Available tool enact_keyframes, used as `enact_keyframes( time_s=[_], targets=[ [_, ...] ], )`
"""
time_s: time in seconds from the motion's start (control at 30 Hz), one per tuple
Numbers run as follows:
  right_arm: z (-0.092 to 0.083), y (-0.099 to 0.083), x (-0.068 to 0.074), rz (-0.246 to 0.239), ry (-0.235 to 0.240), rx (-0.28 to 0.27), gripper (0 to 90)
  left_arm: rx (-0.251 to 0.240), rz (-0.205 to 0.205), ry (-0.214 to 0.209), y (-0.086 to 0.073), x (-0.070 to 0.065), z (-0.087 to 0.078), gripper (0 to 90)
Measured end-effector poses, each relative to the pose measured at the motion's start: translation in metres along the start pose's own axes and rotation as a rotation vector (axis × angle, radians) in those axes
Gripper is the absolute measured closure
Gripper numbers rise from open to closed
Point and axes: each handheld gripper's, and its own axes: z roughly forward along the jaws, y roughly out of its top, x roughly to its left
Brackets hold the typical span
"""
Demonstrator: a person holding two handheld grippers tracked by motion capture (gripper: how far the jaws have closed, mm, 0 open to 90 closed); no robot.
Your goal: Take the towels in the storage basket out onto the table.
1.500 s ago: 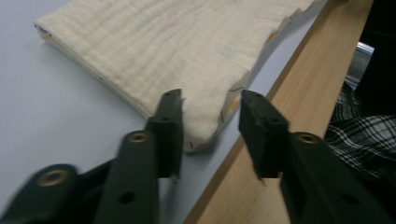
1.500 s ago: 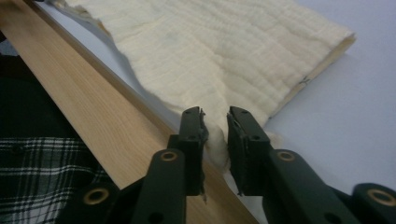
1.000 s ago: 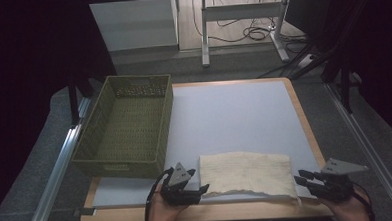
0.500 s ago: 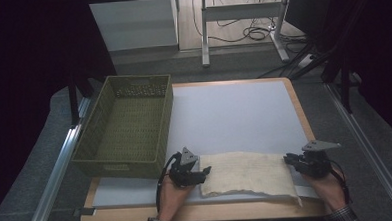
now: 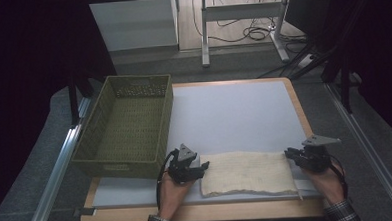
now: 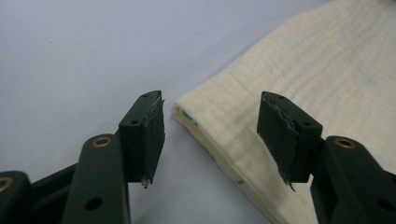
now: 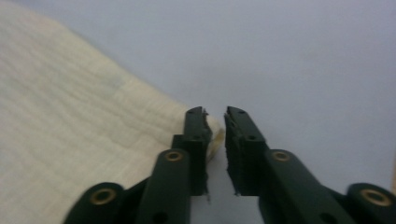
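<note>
Both grippers are down at the folded cream cloth (image 5: 248, 172) now, one at each short end, low on the near part of the white surface (image 5: 234, 114). The left gripper (image 6: 210, 135) has its fingers (image 6: 144, 135) spread around the cloth's corner; they have just been narrowing, but neither pad presses on the fabric yet, so that side is not gripped. The cloth's layered edge runs right between them.

Over to the right gripper (image 7: 215, 140): its fingers (image 7: 196, 140) stand nearly together, with a little tuft of cloth corner at the gap. They have just eased apart a touch, and whether they truly pinch the fabric I cannot tell.

So, by my reading, the approach is done and the grasp is the step in hand; lifting, folding or carrying the cloth is all ahead.

Room to move looks generous. Beyond the fingers lies a broad bare stretch of surface. The green woven basket (image 5: 127, 126) sits just beyond the left fingers, off to their outer side, near enough to mind. The near wooden edge is close behind both hands.
</note>
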Motion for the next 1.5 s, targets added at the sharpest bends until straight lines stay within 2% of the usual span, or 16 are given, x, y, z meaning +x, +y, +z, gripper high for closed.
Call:
enact_keyframes(
  time_s=[0.13, 0.2, 0.33, 0.47, 0.53, 0.57, 0.7, 0.73, 0.8, 0.93, 1.13, 1.2, 1.27, 1.3, 1.37, 1.5],
  targets=[
    [-0.004, 0.003, -0.002, 0.004, -0.022, -0.027, 66.6, -0.008, -0.018, 0.016, 0.009, 0.004, 0.001, 47.2],
    [-0.003, 0.004, -0.003, 0.014, -0.018, -0.038, 64.6, -0.008, -0.024, 0.032, 0.013, 0.006, 0.002, 50.0],
    [0.005, 0.003, -0.003, 0.019, -0.013, -0.028, 61.7, 0.030, -0.038, 0.039, 0.015, 0.012, 0.011, 52.2],
    [0.014, -0.001, -0.002, -0.001, -0.010, 0.012, 60.5, 0.080, -0.022, 0.060, 0.012, 0.014, 0.021, 50.7],
    [0.018, -0.004, 0.000, -0.019, -0.003, 0.046, 60.6, 0.106, 0.014, 0.074, 0.010, 0.012, 0.025, 49.6],
    [0.018, -0.006, 0.002, -0.026, -0.001, 0.032, 62.0, 0.096, 0.028, 0.071, 0.008, 0.010, 0.025, 50.3],
    [0.017, -0.006, 0.005, -0.012, 0.058, 0.036, 84.7, 0.103, 0.050, 0.014, 0.009, 0.005, 0.025, 76.9],
    [0.017, -0.005, 0.006, -0.018, 0.051, 0.041, 85.7, 0.106, 0.051, 0.010, 0.009, 0.004, 0.025, 82.2],
    [0.018, -0.002, 0.008, -0.049, 0.030, 0.051, 86.5, 0.104, 0.065, 0.013, 0.010, 0.002, 0.025, 85.1],
    [0.020, 0.007, 0.002, -0.044, 0.007, 0.030, 86.7, 0.034, 0.035, 0.011, 0.013, 0.006, 0.021, 85.3],
    [0.032, 0.029, -0.012, -0.040, -0.018, 0.012, 86.5, -0.040, 0.023, 0.049, 0.021, 0.009, 0.014, 84.5],
    [0.039, 0.036, -0.018, -0.039, -0.023, 0.012, 86.5, -0.026, 0.019, 0.062, 0.022, 0.010, 0.015, 84.2],
    [0.048, 0.038, -0.021, -0.030, -0.017, 0.029, 86.1, 0.009, 0.017, 0.077, 0.020, 0.012, 0.021, 83.0],
    [0.052, 0.038, -0.022, -0.028, -0.012, 0.038, 85.8, 0.034, 0.013, 0.078, 0.019, 0.014, 0.024, 81.7],
    [0.056, 0.037, -0.022, -0.027, -0.009, 0.049, 84.3, 0.040, 0.001, 0.082, 0.017, 0.017, 0.028, 76.0],
    [0.048, 0.036, -0.023, 0.010, 0.008, 0.014, 74.3, 0.040, -0.025, 0.066, 0.020, 0.022, 0.028, 65.1]
  ],
)
